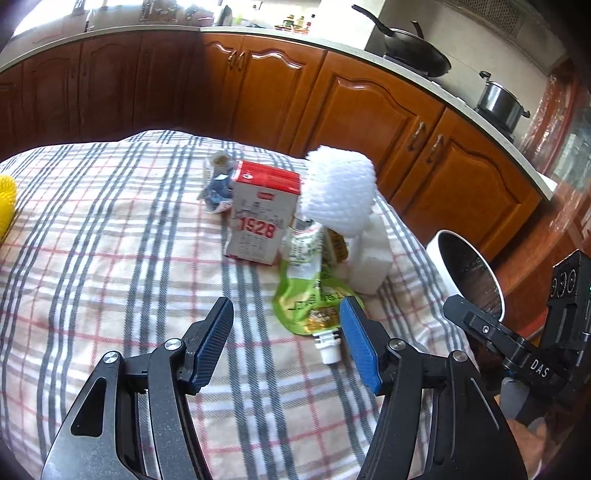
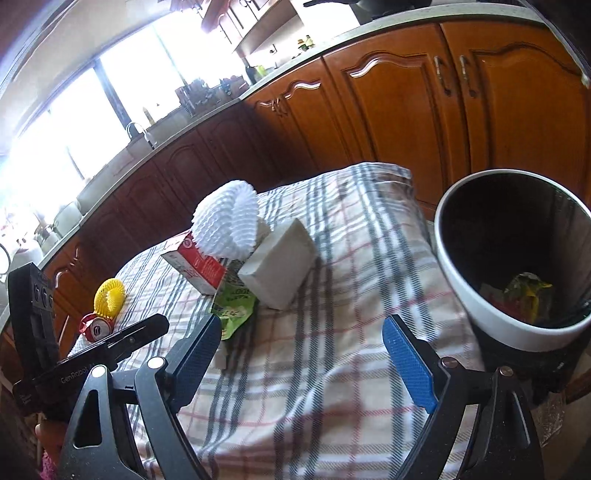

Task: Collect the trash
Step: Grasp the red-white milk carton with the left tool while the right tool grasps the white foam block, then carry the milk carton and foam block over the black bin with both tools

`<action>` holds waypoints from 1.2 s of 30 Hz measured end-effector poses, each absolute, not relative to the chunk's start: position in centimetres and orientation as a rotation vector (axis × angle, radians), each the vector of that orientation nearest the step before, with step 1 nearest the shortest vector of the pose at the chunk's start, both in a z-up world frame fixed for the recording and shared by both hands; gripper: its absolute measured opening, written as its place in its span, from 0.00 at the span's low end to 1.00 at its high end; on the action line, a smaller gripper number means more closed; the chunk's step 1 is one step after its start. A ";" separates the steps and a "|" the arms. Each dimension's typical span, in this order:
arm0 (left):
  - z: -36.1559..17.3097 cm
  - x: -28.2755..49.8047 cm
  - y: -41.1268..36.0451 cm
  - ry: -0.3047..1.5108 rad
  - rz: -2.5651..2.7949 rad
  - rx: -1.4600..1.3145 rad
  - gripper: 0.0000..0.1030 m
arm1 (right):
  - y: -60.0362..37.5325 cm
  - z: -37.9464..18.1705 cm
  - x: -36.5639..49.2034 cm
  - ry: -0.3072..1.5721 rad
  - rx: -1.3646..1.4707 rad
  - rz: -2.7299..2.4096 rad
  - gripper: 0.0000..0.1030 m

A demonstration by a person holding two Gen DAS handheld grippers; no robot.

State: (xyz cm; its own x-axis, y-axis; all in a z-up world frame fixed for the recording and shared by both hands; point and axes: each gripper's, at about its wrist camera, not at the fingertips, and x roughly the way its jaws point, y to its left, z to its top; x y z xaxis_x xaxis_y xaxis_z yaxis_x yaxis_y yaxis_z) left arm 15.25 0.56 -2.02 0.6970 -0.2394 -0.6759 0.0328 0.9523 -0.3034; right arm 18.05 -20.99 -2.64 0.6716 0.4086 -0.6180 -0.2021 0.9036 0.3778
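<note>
A plaid cloth (image 1: 110, 258) of grey and red stripes covers the bench. Beyond its far edge runs a row of brown wooden cabinets (image 1: 280, 96) with arched door panels and metal handles, under a pale countertop (image 1: 110, 35). On the far right of that countertop sit a black wok (image 1: 413, 50) and, nearer, a lidded steel pot (image 1: 500, 101). In the right wrist view a bright window (image 2: 122, 92) stands at far left above a sink faucet (image 2: 142, 134), with small bottles (image 2: 304, 42) on the countertop farther right.
</note>
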 end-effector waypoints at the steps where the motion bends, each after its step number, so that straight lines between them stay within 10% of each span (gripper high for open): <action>1: -2.1 15.4 0.8 0.787 -0.148 -0.281 0.59 | -20.6 -2.6 18.3 0.763 0.284 0.352 0.88; 20: -3.1 22.6 1.8 0.800 -0.096 -0.258 0.73 | -15.7 -4.3 24.1 0.810 0.185 0.387 0.86; 24: -3.1 23.6 1.8 0.781 -0.092 -0.253 0.71 | -15.4 -5.0 25.3 0.836 0.169 0.384 0.56; 26: -3.0 23.9 1.8 0.771 -0.106 -0.247 0.48 | -15.5 -5.1 25.3 0.839 0.174 0.389 0.42; 36: -1.8 20.6 1.7 0.732 -0.139 -0.242 0.45 | -18.2 -3.8 22.1 0.791 0.209 0.375 0.34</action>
